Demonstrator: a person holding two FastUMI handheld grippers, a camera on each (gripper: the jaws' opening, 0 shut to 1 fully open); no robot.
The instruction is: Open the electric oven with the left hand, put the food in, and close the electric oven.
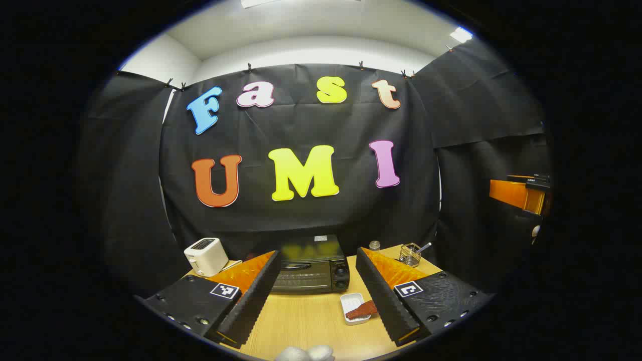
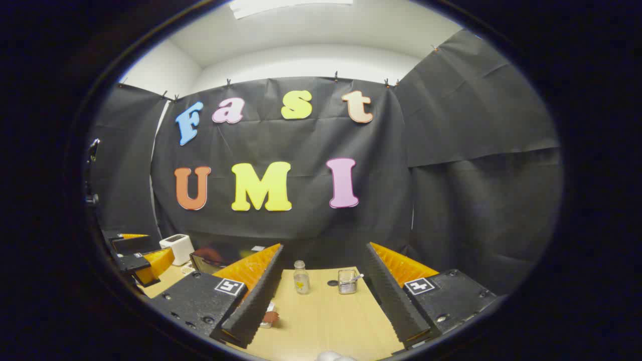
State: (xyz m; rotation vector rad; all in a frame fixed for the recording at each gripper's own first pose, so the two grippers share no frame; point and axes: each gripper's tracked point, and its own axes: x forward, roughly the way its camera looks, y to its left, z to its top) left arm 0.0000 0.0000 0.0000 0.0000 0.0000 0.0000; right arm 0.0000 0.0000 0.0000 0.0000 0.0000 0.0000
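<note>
Wooden table [image 1: 306, 321], closed black oven [image 1: 308, 271], food on white dish [image 1: 353, 307], left tongs [image 1: 316, 301] and right tongs [image 2: 321, 301] gaping, oven badge illegible

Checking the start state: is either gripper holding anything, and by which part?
Nothing is held. The left gripper and right gripper are both open and empty.

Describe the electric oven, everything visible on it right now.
The electric oven is a small, dark, boxy countertop unit standing upright on the wooden table against the black cloth wall. Its glossy glass door is shut, with a bar handle along the top edge. Two round knobs sit stacked on its right side, and a small label lies on top. A white toaster stands apart to its left; the food tray lies in front. Nothing grips it.
</note>
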